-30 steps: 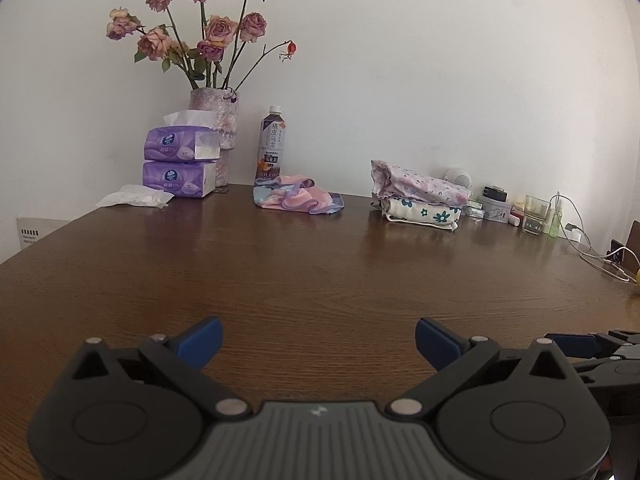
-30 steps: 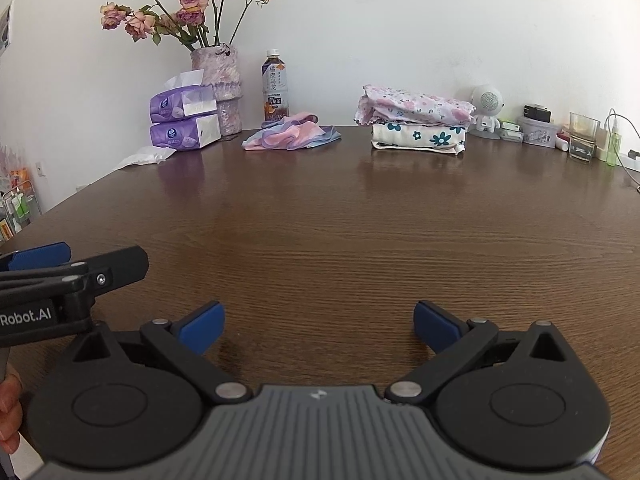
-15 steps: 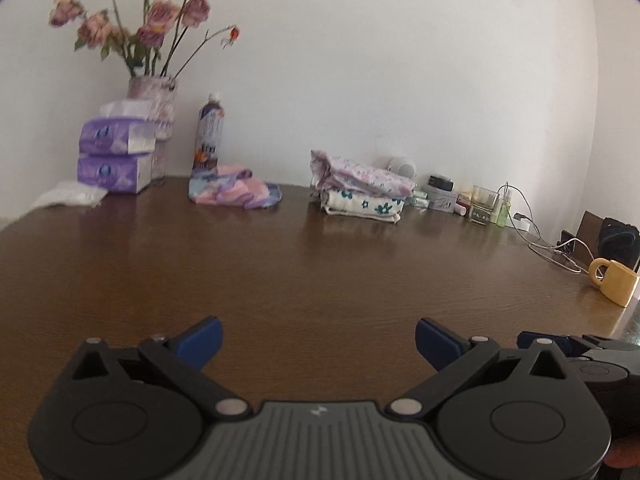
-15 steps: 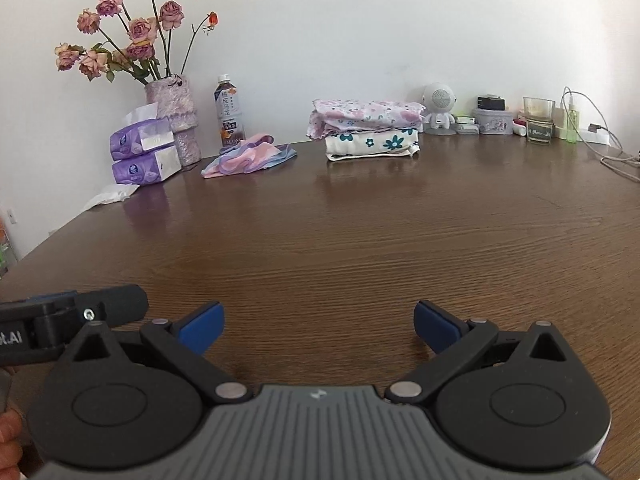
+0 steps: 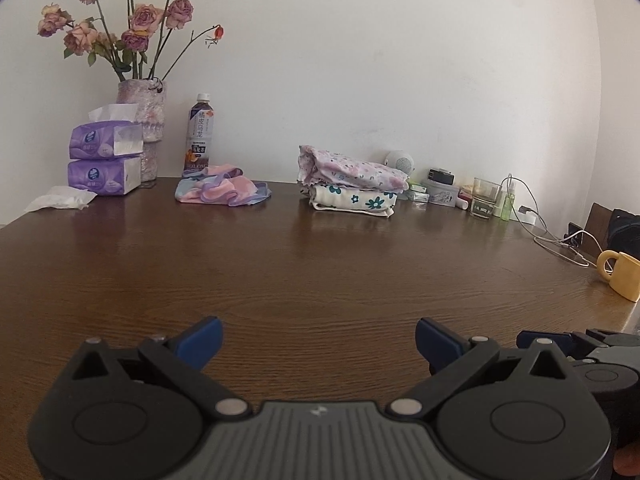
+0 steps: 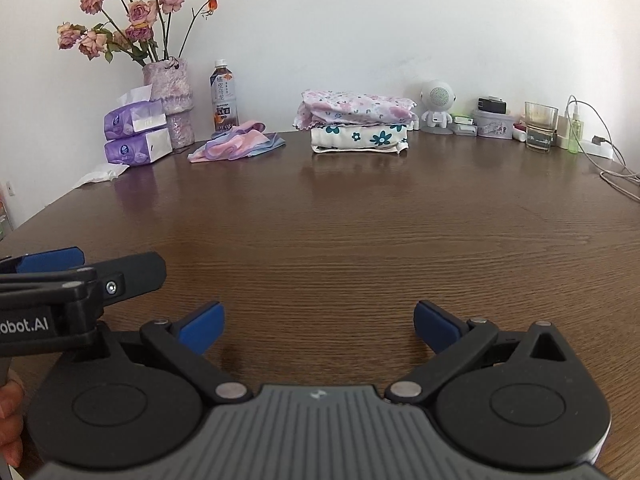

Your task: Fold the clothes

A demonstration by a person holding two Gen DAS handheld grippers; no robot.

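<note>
Two folded garments sit stacked at about 12 o'clock at the far edge of the dark brown wooden table (image 6: 360,220): a pink-and-white floral cloth (image 6: 356,106) on top of a cream cloth with teal flowers (image 6: 360,138). That part looks done. To their left, at about 11 o'clock, lies a crumpled pink, lilac and blue garment (image 6: 236,146), loose and unfolded, just in front of the brown tea bottle (image 6: 225,96); it appears to be what is left.

The left gripper (image 5: 318,340) and the right gripper (image 6: 316,326) hover low over the near edge of the table, side by side, each with its blue-padded jaws wide apart and nothing between them. Both are well apart from every piece of clothing.

My judgement: most of the folding is finished, and the crumpled garment must be fetched into the bare middle of the table, spread and folded.
</note>
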